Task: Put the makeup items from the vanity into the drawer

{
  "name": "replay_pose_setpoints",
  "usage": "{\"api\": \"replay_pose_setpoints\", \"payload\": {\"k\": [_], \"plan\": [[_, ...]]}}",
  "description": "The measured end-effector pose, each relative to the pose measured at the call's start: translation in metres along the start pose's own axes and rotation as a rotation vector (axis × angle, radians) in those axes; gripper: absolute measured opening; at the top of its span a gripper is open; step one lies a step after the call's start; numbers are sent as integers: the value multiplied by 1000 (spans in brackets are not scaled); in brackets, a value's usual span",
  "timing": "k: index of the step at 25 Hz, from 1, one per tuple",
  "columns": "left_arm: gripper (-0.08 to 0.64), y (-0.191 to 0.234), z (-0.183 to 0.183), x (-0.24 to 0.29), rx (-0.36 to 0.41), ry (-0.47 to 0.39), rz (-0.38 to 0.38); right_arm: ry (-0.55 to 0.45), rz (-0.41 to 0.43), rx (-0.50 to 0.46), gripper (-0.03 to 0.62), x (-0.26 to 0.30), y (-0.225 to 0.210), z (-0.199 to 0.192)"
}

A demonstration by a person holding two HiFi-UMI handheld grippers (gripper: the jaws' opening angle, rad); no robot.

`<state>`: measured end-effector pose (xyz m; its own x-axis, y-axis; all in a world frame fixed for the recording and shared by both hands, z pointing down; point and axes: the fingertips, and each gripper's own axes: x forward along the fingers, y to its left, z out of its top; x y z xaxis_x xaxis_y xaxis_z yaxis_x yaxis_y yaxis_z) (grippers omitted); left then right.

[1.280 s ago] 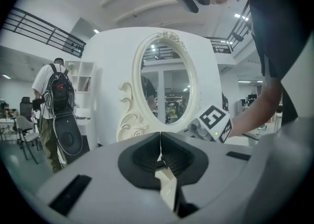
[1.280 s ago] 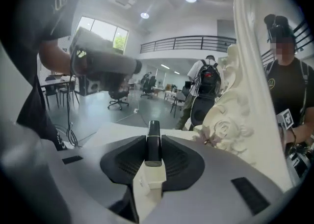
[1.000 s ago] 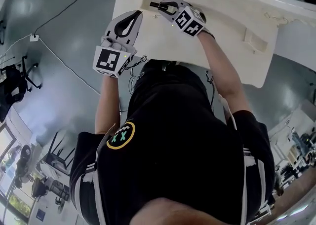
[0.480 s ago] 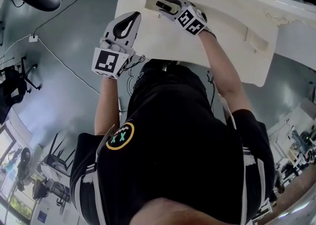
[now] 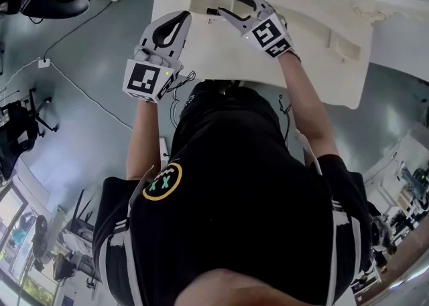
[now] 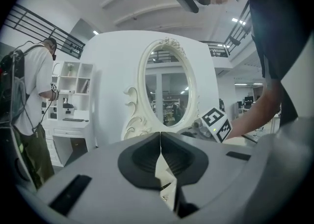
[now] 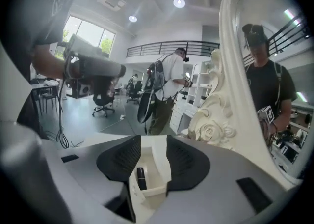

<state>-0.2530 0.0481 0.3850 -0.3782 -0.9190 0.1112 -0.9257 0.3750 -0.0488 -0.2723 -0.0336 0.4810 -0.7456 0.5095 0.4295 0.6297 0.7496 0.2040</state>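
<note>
Looking down from the head view, the person (image 5: pixel 234 217) in a black shirt stands at the near edge of the white vanity (image 5: pixel 315 23) with both tools out over it. The left gripper (image 5: pixel 181 17) hovers over the vanity's left end, just left of the open drawer (image 5: pixel 198 0). The right gripper (image 5: pixel 224 3) hangs right over that drawer, and a small dark makeup tube (image 5: pixel 212 11) lies inside it below the fingertips. Over in the left gripper view, the jaws are pressed together with nothing caught in them, the pads meeting along one seam. Past them is the oval mirror (image 6: pixel 167 95) in its carved frame, with the right gripper's marker cube (image 6: pixel 216 124) just to the right of it. Way off to the left, a bystander with a backpack (image 6: pixel 29 95) stands beside a white shelf unit (image 6: pixel 68 90). The right gripper view shows its jaws apart and closing, with the pads touching nothing. Through the gap you look straight down into the drawer, where the dark tube lies by the left wall, clear of both pads. The mirror's scrolled edge runs up the right side, and far back on the floor there's an office chair (image 7: pixel 102 104) and another person (image 7: pixel 169 90) carrying a bag.
</note>
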Motion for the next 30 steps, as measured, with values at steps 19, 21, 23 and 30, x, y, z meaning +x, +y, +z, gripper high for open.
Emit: {"api": "replay_pose_setpoints", "payload": {"k": [19,21,23,30], "plan": [[23,-26,34,34,58,-32,-74,-369,-164,80,20,-109,0,97],[23,-26,35,35,60,-32,-75,-385,-170,77,20,-111,-2,101],[23,-26,36,35,62,-33,-76,-397,-171,83,20,-112,-2,104],[23,-26,38,35,75,-30,-74,-416,-170,79,19,-116,-5,113]]}}
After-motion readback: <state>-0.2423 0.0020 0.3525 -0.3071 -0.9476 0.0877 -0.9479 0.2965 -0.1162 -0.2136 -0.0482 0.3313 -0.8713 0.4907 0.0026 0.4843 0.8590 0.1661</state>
